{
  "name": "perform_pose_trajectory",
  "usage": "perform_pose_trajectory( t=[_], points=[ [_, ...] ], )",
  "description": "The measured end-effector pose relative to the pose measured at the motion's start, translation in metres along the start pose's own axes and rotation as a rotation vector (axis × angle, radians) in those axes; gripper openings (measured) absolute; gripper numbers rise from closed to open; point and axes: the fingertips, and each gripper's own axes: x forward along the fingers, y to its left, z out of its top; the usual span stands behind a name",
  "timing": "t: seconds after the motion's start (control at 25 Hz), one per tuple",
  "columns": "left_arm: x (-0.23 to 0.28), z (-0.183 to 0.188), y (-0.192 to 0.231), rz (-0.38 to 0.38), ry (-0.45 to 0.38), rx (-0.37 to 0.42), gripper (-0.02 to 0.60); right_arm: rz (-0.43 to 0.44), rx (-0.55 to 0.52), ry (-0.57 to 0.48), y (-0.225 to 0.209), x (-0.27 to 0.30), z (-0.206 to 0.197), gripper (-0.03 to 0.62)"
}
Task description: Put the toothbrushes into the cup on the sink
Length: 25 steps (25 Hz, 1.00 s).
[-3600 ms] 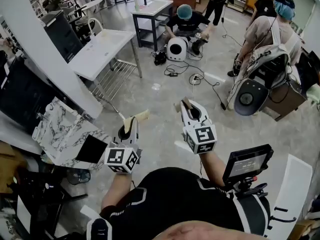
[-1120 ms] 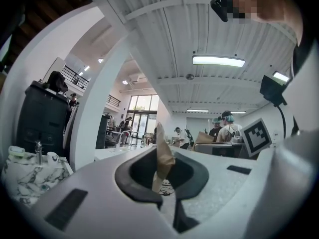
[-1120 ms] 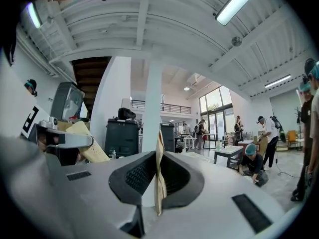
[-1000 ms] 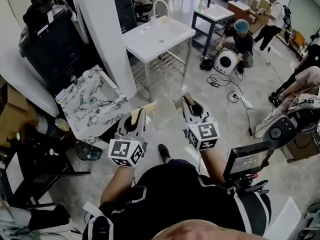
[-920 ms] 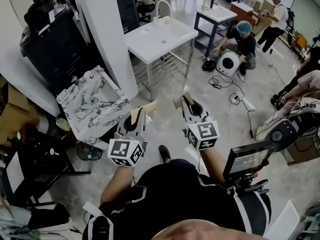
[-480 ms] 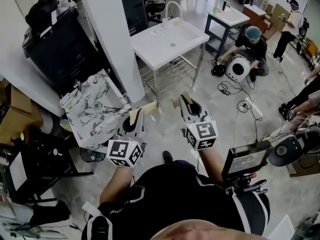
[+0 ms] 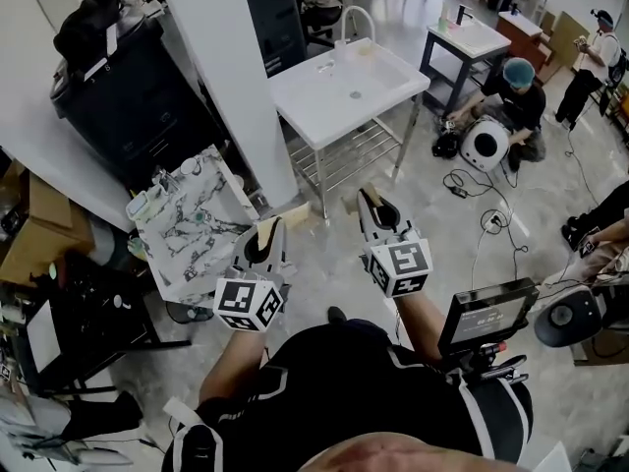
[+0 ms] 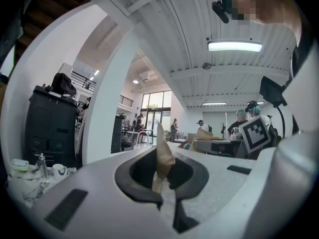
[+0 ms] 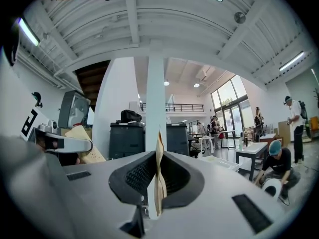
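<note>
Both grippers are held in front of the person's body, over the floor, with nothing in them. My left gripper point(image 7: 282, 221) is shut, its tan pads point(image 8: 162, 156) pressed together. My right gripper point(image 7: 356, 203) is shut too, pads point(image 9: 159, 176) touching. A marble-patterned sink top point(image 7: 187, 226) stands to the left of the left gripper, a little ahead of it. On its far end are a small faucet point(image 8: 42, 165) and a white cup point(image 8: 59, 169). I cannot make out any toothbrush.
A white pillar point(image 7: 231, 57) rises just behind the marble sink top. A white sink on a metal frame point(image 7: 349, 82) stands straight ahead. Black cabinets point(image 7: 128, 96) are at the left. People crouch and stand at the right, with cables on the floor point(image 7: 472, 200).
The whole view has swung and moved forward: the marble sink top and the white sink now lie closer and more central. Both grippers keep the same pose and stay shut.
</note>
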Motion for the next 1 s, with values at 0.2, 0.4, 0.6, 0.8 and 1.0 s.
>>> perform_pose_trajectory(
  t=[0.2,0.4,0.6,0.8,1.0],
  points=[
    [0.015,0.002,0.019,0.047,-0.002,-0.001,0.023,0.036,-0.002,-0.01,-0.005,0.024,0.003,0.043],
    [0.03,-0.001,0.028,0.085,0.006,0.007,0.023,0.075,0.0,-0.011,-0.013,0.041,0.001,0.043],
    [0.042,-0.005,0.032,0.124,0.022,0.015,0.024,0.114,0.02,-0.008,-0.023,0.06,-0.002,0.043],
    [0.041,-0.003,0.044,0.171,0.046,0.022,0.023,0.167,0.028,-0.03,-0.015,0.08,0.006,0.043],
    [0.03,0.006,0.062,0.225,0.024,0.033,0.023,0.209,0.044,-0.025,-0.002,0.098,0.002,0.043]
  ],
)
